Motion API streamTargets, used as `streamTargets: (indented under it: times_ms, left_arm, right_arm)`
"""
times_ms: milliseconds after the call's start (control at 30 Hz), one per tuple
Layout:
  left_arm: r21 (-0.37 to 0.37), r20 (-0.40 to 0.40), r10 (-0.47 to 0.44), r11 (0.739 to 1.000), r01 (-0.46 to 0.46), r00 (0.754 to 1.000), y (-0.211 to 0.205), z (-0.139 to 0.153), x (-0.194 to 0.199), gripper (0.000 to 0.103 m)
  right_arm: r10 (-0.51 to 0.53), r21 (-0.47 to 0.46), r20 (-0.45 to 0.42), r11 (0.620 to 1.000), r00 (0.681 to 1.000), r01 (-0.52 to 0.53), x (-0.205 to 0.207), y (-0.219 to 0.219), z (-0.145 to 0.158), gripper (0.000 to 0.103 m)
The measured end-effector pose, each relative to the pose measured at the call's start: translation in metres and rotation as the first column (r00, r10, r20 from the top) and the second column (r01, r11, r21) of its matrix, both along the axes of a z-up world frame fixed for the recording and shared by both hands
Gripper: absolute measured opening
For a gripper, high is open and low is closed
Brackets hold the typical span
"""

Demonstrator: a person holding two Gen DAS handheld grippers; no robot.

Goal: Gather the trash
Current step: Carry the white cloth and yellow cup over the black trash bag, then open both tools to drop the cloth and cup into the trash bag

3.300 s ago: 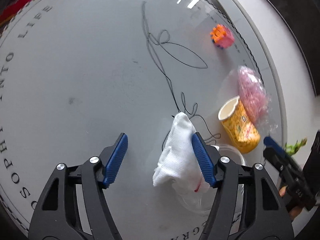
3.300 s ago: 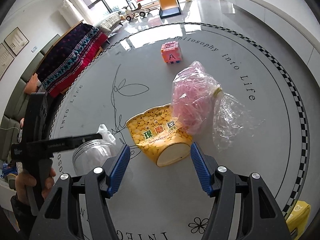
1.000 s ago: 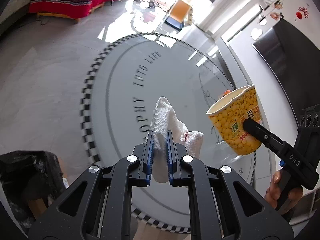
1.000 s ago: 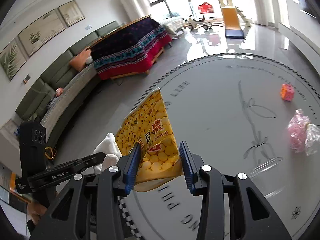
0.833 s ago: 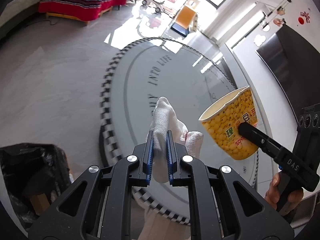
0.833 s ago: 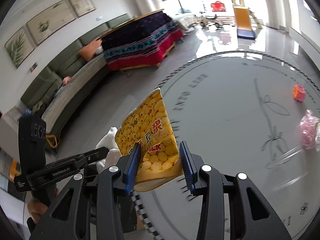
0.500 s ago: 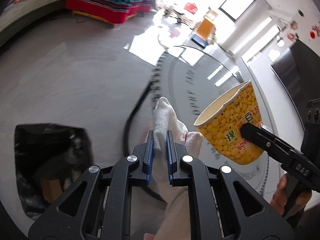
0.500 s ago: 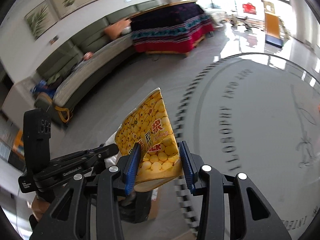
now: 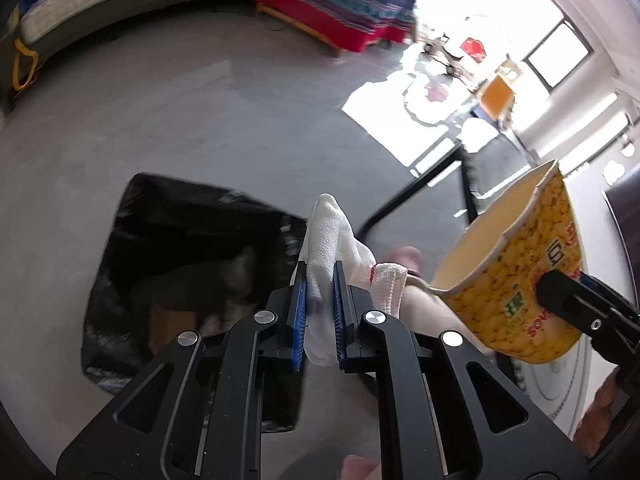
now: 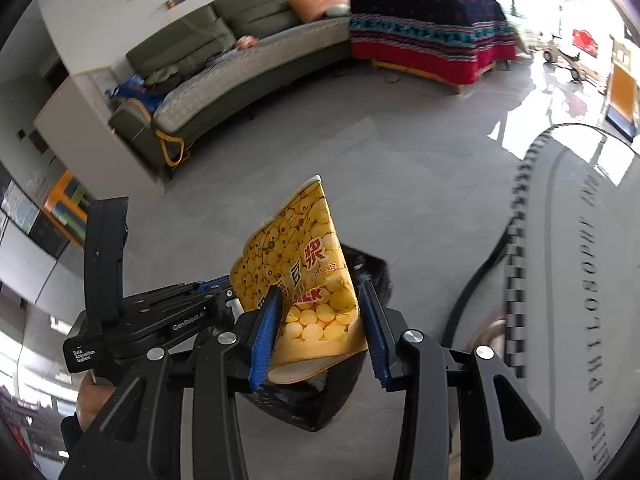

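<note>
White cloth point(image 9: 326, 236) pinched in left hand-held gripper point(image 9: 319, 280), yellow cup point(image 10: 304, 280) clamped in right hand-held gripper point(image 10: 320, 320).

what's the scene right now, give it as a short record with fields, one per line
left tool: shut on the white cloth
right tool: shut on the yellow paper cup, squeezing it flat
bin: black-lined trash bin on the grey floor, below both tools
bin contents: some dark items and a cardboard piece, blurred
table: round printed table off to the side, no longer under the tools
task state: both pieces held, not yet dropped
</note>
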State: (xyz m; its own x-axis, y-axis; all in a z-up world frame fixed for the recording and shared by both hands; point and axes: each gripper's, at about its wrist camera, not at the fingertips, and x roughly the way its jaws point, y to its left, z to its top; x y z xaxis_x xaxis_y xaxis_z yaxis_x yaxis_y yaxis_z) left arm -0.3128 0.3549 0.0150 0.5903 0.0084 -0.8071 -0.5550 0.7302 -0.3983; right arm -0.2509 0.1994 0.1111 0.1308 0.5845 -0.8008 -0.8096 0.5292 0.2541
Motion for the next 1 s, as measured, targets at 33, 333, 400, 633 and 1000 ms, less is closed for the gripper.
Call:
streamTargets:
  times_ms: [33, 333, 400, 633, 1000]
  left_arm:
    - [-0.005, -0.005, 0.011, 1.0, -0.011, 1.0, 0.003, -0.003, -0.005, 0.011]
    - [-0.02, -0.076, 0.139, 0.99, -0.141, 0.987, 0.03, -0.033, -0.053, 0.011]
    - [-0.021, -0.082, 0.157, 0.987, -0.159, 0.984, 0.032, -0.034, -0.06, 0.011]
    - [0.038, -0.092, 0.247, 0.969, -0.245, 0.965, 0.043, -0.034, -0.075, 0.097]
    - [0.065, -0.095, 0.24, 0.97, -0.234, 0.966, 0.038, -0.026, -0.071, 0.097]
  right_arm:
    - [0.018, -0.008, 0.0, 1.0, 1.0, -0.018, -0.006, 0.007, -0.003, 0.042]
    - [0.097, -0.029, -0.046, 0.995, 0.994, -0.098, -0.025, 0.052, -0.03, 0.042]
    - [0.11, -0.025, -0.063, 0.993, 0.992, -0.112, -0.026, 0.06, -0.033, 0.044]
    - [0.12, -0.054, -0.022, 0.991, 0.993, -0.121, -0.035, 0.072, -0.037, 0.065]
    - [0.093, -0.028, -0.043, 0.995, 0.995, -0.095, -0.027, 0.062, -0.031, 0.065]
